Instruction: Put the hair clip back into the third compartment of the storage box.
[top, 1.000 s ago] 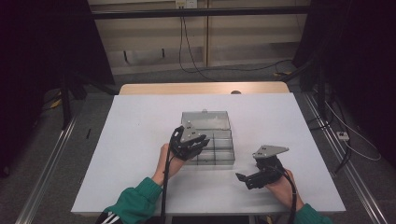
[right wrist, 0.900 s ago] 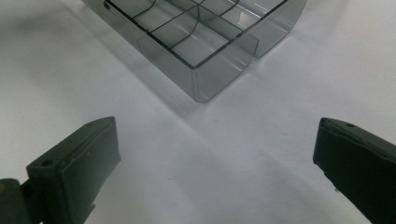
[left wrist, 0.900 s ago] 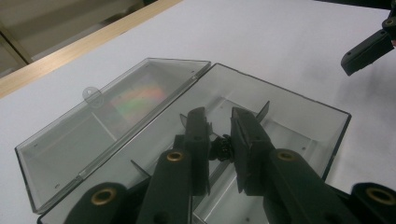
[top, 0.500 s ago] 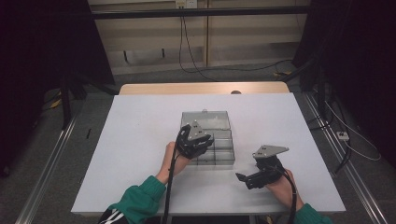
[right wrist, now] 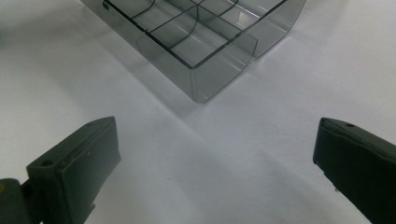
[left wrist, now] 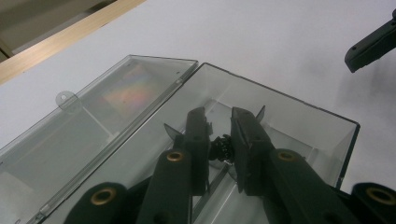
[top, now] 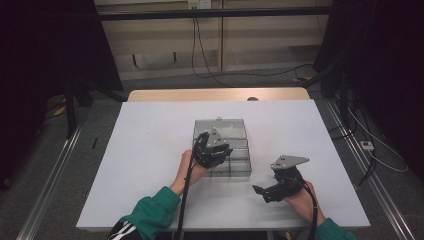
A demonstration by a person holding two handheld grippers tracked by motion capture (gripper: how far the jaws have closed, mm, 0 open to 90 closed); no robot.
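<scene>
Left hand-held gripper (left wrist: pixel 219 140) is clenching a small black part (left wrist: pixel 220 148) between its jaws inside the open clear compartment box (top: pixel 235 162), while right hand-held gripper (right wrist: pixel 215 154) is resting released on the white tabletop (top: pixel 150 150) just short of the box's corner.

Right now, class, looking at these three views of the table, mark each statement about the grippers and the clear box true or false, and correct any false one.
1. The left gripper is closed on a small black part over the compartment box. True.
2. The box's lid is shut. False: it lies folded back open on the table, on the side away from the person.
3. The right gripper grips the box's corner. False: its jaws stand wide apart with nothing between them, short of the box.
4. The right gripper sits on the person's right of the box. True.
5. The table top is black. False: it is white.
</scene>
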